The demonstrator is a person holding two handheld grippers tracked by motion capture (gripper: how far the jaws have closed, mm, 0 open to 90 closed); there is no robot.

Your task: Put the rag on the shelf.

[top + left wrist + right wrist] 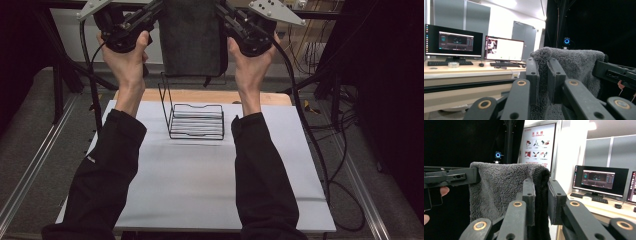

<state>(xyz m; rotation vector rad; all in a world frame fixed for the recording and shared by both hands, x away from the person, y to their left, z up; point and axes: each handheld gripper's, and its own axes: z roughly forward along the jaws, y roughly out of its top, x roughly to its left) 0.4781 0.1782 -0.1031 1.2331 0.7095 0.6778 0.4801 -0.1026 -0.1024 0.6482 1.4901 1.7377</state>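
Both grippers clenched on fluffy grey towel (191, 37) | black wire rack (195, 117) below

I have both forearms stretched forward side by side in dark sleeves, hands raised at the far end. My left hand (124, 56) grips the left tool (543, 77), its jaws nearly together, clamped on fabric. My right hand (251, 60) holds the right tool (541, 200) level with it, its jaws pinched the same way.
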